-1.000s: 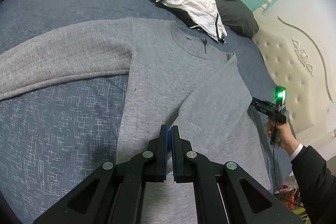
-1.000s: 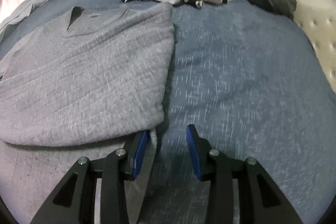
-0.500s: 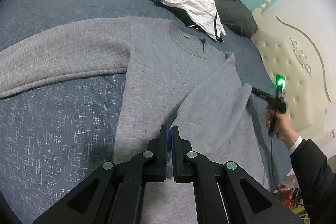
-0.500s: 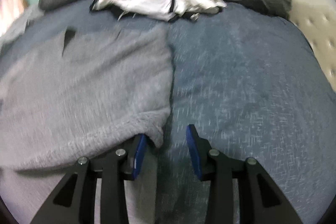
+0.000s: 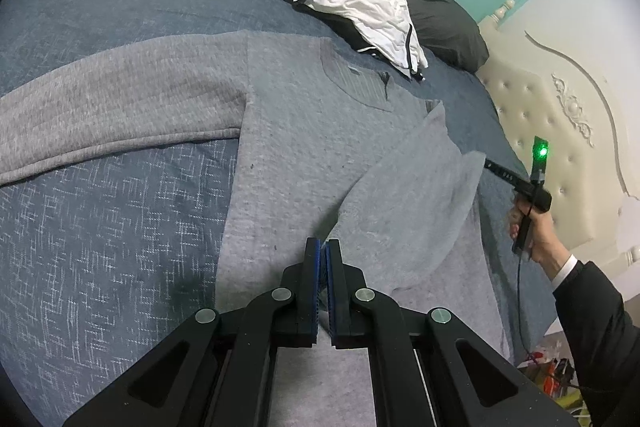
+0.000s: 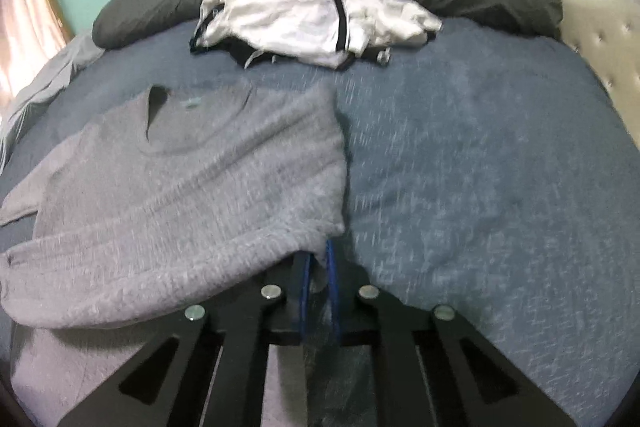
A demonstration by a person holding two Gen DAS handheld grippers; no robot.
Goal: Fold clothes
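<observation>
While left tongs (image 5: 323,247) sit together over grey sweater (image 5: 304,155), right tongs (image 6: 318,261) close, sweater sleeve edge between pads, on bed (image 6: 480,167).

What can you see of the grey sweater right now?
The grey sweater is a soft knit with a ribbed round neckline, lying flat on the blue bedspread. One sleeve stretches out sideways across the bed; the other is folded in over the body, textured inside showing. The right gripper is closing, that sleeve's edge between its fingers. The left gripper is shut over the body, holding nothing visible. The white jacket lies apart, beyond the collar.
</observation>
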